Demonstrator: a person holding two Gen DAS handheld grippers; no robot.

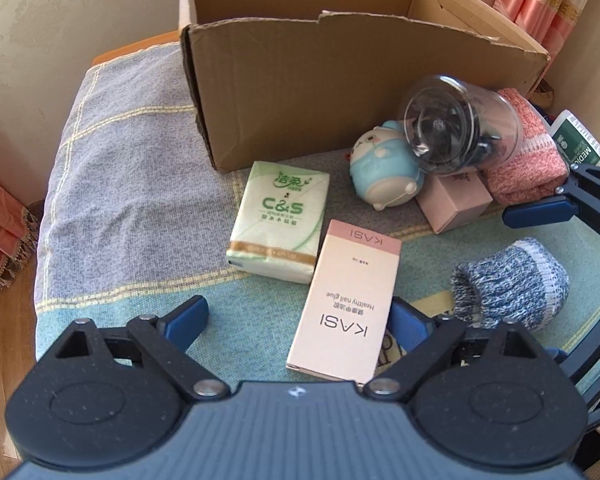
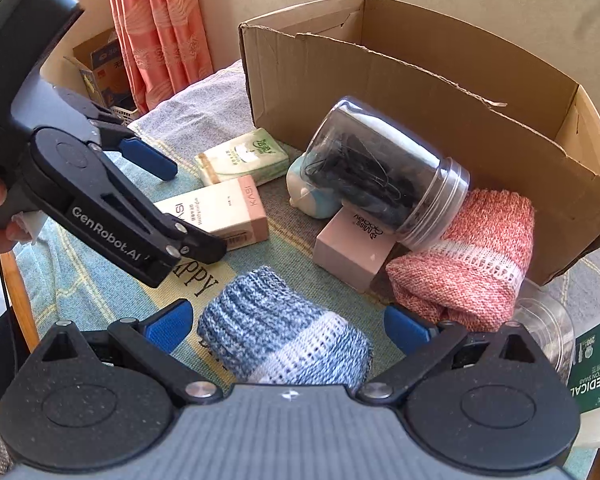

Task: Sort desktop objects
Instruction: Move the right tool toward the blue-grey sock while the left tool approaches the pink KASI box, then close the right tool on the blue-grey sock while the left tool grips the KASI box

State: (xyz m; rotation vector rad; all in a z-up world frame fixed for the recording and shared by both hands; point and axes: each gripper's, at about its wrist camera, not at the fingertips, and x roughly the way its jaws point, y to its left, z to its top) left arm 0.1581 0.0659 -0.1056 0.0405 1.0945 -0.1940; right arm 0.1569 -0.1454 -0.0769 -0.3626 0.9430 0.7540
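A pink KASI box lies flat on the checked cloth. My left gripper stands open around its near end, the pads apart from it. In the right wrist view the left gripper straddles that box. A blue-and-white knitted roll lies between the pads of my right gripper, which is open and not pressing on it. The same roll shows at the right of the left wrist view, beside one of the right gripper's fingers.
An open cardboard box stands at the back. In front of it lie a green tissue pack, a blue toy, a tipped clear jar, a small pink box and a pink knitted roll. A cotton swab tub lies far right.
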